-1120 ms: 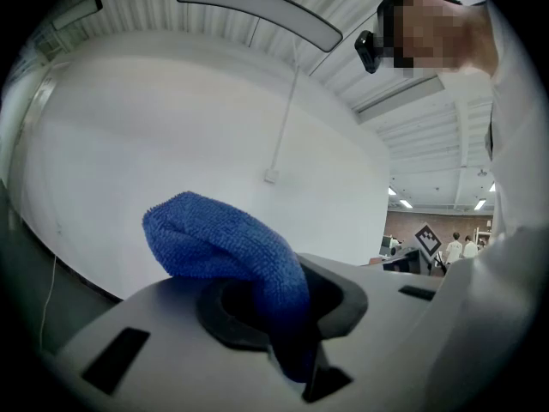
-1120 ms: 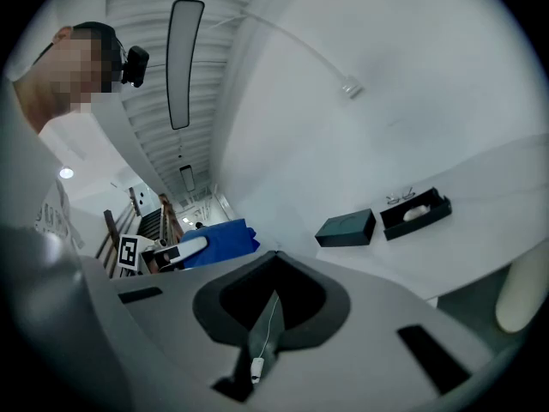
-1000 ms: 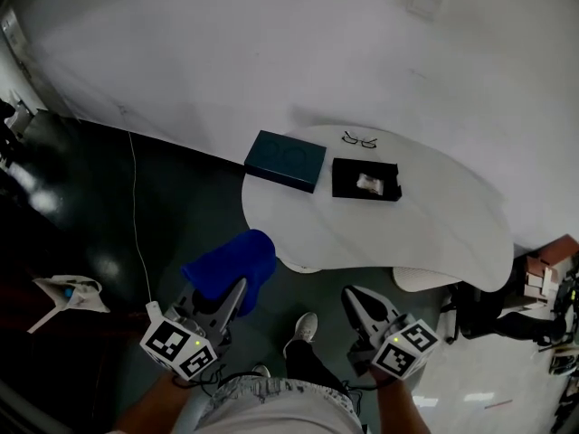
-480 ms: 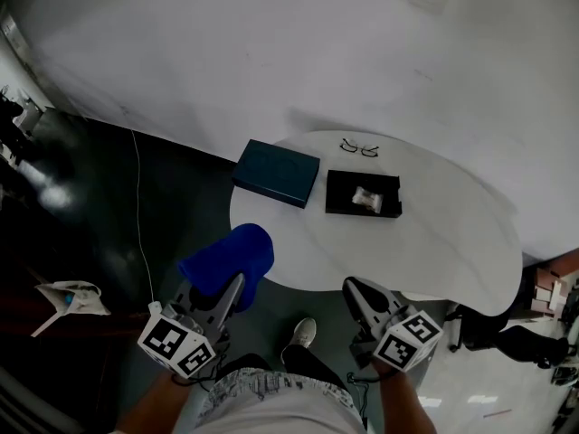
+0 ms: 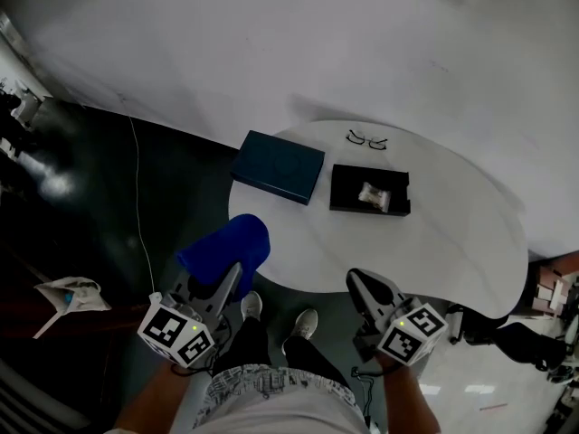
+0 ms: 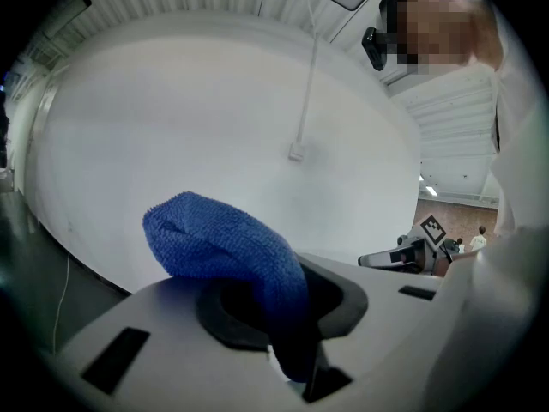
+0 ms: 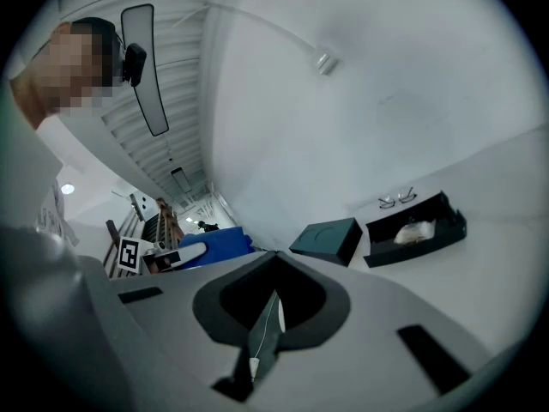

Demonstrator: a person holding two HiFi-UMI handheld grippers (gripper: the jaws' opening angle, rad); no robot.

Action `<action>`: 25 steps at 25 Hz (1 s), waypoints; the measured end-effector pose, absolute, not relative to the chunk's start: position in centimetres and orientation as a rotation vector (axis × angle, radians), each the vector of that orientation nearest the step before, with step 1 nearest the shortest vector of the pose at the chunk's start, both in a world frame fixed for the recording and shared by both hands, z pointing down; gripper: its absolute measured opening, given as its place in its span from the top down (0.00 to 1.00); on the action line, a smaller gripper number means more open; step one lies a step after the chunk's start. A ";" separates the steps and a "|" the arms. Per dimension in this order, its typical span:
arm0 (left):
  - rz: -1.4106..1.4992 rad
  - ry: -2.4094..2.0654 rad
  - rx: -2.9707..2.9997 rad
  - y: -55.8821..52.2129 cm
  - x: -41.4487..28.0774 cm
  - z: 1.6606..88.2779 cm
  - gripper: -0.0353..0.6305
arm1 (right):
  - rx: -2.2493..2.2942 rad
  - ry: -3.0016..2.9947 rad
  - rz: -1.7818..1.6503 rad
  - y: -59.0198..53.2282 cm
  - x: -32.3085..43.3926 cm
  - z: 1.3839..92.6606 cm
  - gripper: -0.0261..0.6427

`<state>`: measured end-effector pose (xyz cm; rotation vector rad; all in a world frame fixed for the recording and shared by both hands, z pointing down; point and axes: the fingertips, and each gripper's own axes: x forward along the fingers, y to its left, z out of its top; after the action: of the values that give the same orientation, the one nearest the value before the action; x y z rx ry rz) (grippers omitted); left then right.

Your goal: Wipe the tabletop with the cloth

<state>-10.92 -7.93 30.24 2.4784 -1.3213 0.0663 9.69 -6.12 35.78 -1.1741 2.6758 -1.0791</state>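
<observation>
A blue cloth (image 5: 226, 251) bulges out of my left gripper (image 5: 228, 283), which is shut on it and held off the near left edge of the white tabletop (image 5: 443, 242). In the left gripper view the cloth (image 6: 225, 245) fills the space between the jaws and droops over them. My right gripper (image 5: 369, 289) is shut with nothing in it, just short of the table's near edge. In the right gripper view its jaws (image 7: 268, 312) meet in a thin line, with the cloth (image 7: 219, 245) off to the left.
On the table lie a dark teal box (image 5: 278, 166), an open black tray (image 5: 369, 192) holding a small packet, and a pair of glasses (image 5: 365, 139). A thin cable (image 5: 137, 197) and a white object (image 5: 65, 294) lie on the dark floor. My shoes (image 5: 308, 322) show below.
The table has come slightly nearer in the head view, so the cloth now sits close to its left edge. Both grippers keep the same hold.
</observation>
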 end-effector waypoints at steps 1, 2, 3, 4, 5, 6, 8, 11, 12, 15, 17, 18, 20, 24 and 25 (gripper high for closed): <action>0.075 -1.314 2.476 -8.5 -11.2 30.7 0.82 | -1.185 2.671 -1.086 -6.3 9.6 36.0 0.95; 0.083 -1.304 2.474 -9.1 -11.3 31.2 0.82 | -1.199 2.664 -1.092 -6.6 9.6 36.2 0.95; 0.089 -1.290 2.474 -9.7 -11.5 31.8 0.82 | -1.218 2.656 -1.100 -6.8 9.6 36.5 0.95; 0.094 -1.273 2.476 -10.4 -11.6 32.3 0.82 | -1.239 2.646 -1.109 -7.1 9.6 36.8 0.95; 0.100 -1.255 2.477 -11.1 -11.8 32.8 0.82 | -1.262 2.635 -1.118 -7.4 9.6 37.1 0.95; 0.108 -1.239 2.477 -11.8 -12.0 33.3 0.82 | -1.285 2.622 -1.127 -7.8 9.5 37.4 0.95; 0.123 -1.209 2.481 -13.4 -12.5 34.3 0.82 | -1.331 2.594 -1.139 -8.7 9.3 37.9 0.95; 0.154 -1.167 2.483 -15.7 -13.6 36.3 0.82 | -1.389 2.557 -1.155 -10.2 8.5 38.5 0.95; 0.167 -1.152 2.483 -16.4 -14.0 37.1 0.82 | -1.407 2.549 -1.160 -10.6 8.2 38.8 0.95; 0.214 -1.108 2.484 -18.6 -15.1 39.7 0.82 | -1.452 2.525 -1.180 -11.6 7.2 39.6 0.95; 0.252 -1.088 2.478 -19.9 -15.9 41.6 0.82 | -1.473 2.511 -1.201 -12.1 6.5 40.4 0.95; 0.270 -1.079 2.472 -20.4 -16.3 42.5 0.82 | -1.480 2.506 -1.214 -12.2 6.2 40.8 0.95; 0.307 -1.061 2.456 -21.2 -16.9 44.3 0.82 | -1.493 2.499 -1.241 -12.4 5.7 41.6 0.95; 0.383 -1.045 2.438 -22.3 -18.0 47.4 0.82 | -1.520 2.487 -1.279 -12.5 5.3 42.8 0.95; 0.406 -1.051 2.442 -22.6 -18.4 47.9 0.82 | -1.527 2.483 -1.287 -12.6 5.2 43.1 0.95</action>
<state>-18.37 -22.59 47.87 2.4423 -1.0510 0.4065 5.23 -12.60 43.06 -1.5266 2.4835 -1.2871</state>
